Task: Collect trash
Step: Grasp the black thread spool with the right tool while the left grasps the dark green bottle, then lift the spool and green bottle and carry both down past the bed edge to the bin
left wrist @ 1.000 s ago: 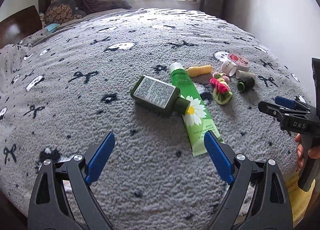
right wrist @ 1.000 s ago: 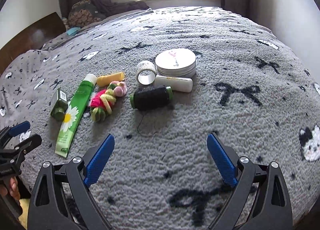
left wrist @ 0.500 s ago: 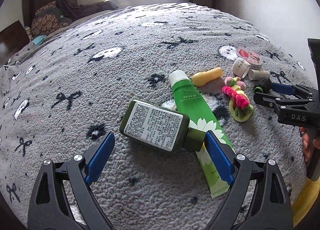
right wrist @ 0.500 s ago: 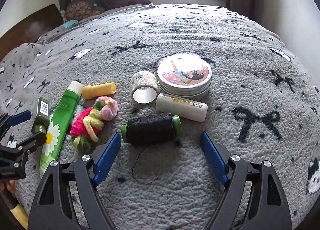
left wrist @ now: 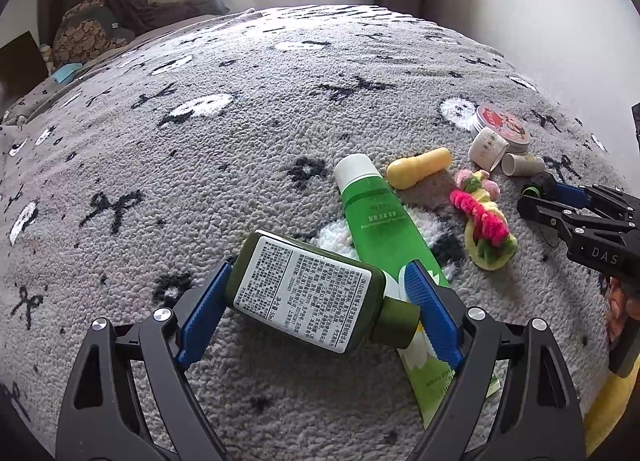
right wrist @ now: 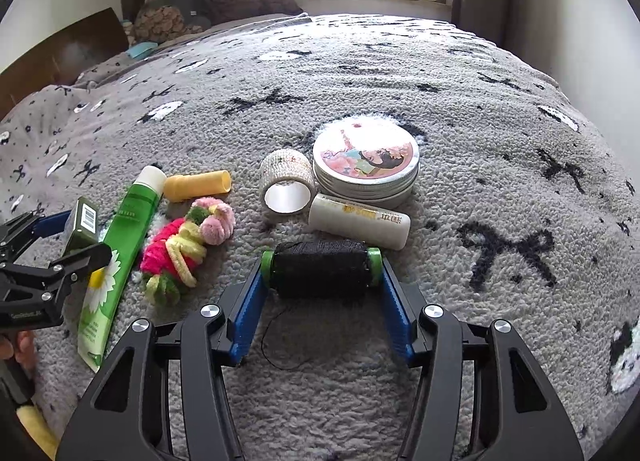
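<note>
Below me, a grey fleece blanket (right wrist: 460, 73) with black bows and white cat faces covers the whole bed, and all the small things lie on it in one group. Largest of them is a green tube (left wrist: 384, 229) with a white cap and a daisy print; it lies lengthwise from far to near, left of the middle of the group. Next is a dark green bottle (left wrist: 300, 297) with a white printed label, lying across the near part of the tube. My left gripper (left wrist: 320, 293) has its blue pads at both ends of this bottle, one at the base and one at the cap; they have just closed a little, and they seem to touch it, but I cannot tell if they press. To the right, on the far side, sits a round tin (right wrist: 366, 165) with a painted lid, and a sparkly tape ring (right wrist: 286, 181) leans just beside it. A white tube (right wrist: 360, 221) lies in front of the tin. Close before it is a spool of black thread (right wrist: 322, 267) with green ends. My right gripper (right wrist: 320, 289) has just been closing, and its pads now stand against both ends of the spool. Between tube and spool lie a yellow cap-like piece (right wrist: 198, 185) and a bundle of pink, yellow and green hair ties (right wrist: 188, 241).
</note>
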`<act>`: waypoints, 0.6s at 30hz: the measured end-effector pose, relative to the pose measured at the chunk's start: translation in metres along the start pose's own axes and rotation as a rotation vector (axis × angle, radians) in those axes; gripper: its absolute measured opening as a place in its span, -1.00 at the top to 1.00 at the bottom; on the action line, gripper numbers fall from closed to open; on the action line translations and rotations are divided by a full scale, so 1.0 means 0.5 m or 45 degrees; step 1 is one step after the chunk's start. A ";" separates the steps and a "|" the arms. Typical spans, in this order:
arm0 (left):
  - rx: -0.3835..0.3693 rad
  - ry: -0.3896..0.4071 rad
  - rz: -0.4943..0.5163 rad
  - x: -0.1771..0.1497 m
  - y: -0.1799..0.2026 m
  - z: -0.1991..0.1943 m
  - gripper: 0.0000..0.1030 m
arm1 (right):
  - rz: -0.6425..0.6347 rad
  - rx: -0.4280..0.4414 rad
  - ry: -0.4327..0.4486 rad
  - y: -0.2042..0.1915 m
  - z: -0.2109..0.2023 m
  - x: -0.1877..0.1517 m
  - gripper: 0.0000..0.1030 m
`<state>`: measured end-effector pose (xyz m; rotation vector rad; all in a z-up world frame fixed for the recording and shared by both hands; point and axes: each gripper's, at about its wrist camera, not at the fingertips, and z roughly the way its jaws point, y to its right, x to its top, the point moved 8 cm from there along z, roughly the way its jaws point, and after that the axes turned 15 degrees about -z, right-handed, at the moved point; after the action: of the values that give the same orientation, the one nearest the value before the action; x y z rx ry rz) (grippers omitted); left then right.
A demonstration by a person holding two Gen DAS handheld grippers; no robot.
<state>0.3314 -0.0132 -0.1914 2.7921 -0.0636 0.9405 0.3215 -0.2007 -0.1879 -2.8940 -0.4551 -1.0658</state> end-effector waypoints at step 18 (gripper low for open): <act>-0.032 0.125 -0.073 -0.102 0.057 -0.223 -0.60 | -0.021 0.013 0.114 -0.017 -0.210 -0.090 -0.07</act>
<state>0.2213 -0.0204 -0.1304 2.7046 0.0181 1.0537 0.2203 -0.2173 -0.1366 -2.8247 -0.4798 -1.1858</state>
